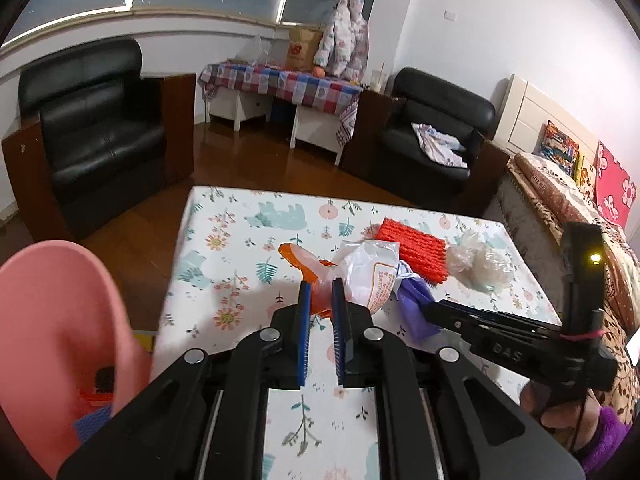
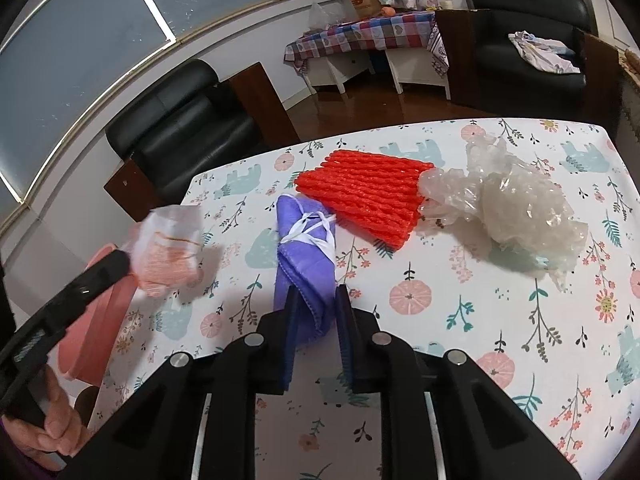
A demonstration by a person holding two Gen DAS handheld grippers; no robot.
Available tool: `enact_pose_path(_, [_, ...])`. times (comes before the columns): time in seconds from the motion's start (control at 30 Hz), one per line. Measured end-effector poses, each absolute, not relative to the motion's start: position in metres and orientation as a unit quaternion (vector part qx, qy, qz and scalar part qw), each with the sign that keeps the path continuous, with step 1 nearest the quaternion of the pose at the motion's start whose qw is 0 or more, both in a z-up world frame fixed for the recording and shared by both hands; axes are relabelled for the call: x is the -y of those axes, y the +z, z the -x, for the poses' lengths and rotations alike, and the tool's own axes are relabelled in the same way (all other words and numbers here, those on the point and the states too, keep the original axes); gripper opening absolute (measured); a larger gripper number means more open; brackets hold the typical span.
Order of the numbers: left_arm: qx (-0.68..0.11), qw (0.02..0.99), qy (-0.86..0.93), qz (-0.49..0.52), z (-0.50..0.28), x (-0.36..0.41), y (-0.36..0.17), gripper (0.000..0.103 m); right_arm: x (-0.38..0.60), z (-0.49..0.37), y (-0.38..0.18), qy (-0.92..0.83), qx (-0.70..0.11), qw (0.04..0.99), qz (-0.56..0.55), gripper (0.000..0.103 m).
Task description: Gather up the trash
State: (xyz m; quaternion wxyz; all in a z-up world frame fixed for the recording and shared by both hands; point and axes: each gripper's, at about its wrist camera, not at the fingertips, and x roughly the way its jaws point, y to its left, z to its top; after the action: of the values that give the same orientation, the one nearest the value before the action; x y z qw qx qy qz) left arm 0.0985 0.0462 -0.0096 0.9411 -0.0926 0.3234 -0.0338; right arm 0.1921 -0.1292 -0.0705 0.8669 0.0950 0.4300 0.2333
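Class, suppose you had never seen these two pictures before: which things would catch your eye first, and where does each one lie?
The bright red foam netting lies flat mid-table on the floral tablecloth, with crumpled clear plastic just to its right. The right gripper has a folded purple mask between its fingers, and the left gripper pinches an orange-and-white plastic bag near the pink bin.

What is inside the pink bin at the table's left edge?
In the left wrist view, the pink bin shows something dark, a red-orange piece and a bit of blue-purple at its bottom. Its near wall and the left gripper hide the rest.
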Motion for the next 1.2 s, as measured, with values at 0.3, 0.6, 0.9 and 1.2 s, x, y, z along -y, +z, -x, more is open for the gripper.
enact_pose_path(0.3, [-0.296, 0.949, -0.017, 0.104, -0.058, -0.065, 0.011, 0.009, 0.131, -0.19, -0.069, 0.234, -0.424, 0.869, -0.102, 0.015])
enact_pose_path(0.6, [-0.275, 0.954, 0.007, 0.119, -0.022, -0.091, 0.022, 0.009, 0.14, -0.168, -0.05, 0.232, -0.4, 0.879, -0.119, 0.013])
enact_pose_path(0.9, [-0.255, 0.956, 0.037, 0.144, 0.007, -0.121, 0.027, 0.009, 0.121, -0.131, -0.02, 0.267, -0.38, 0.878, -0.12, 0.013])
enact_pose_path(1.2, [-0.239, 0.957, 0.086, 0.138, 0.036, -0.15, 0.028, 0.009, 0.061, -0.105, 0.006, 0.322, -0.371, 0.868, -0.076, 0.013])
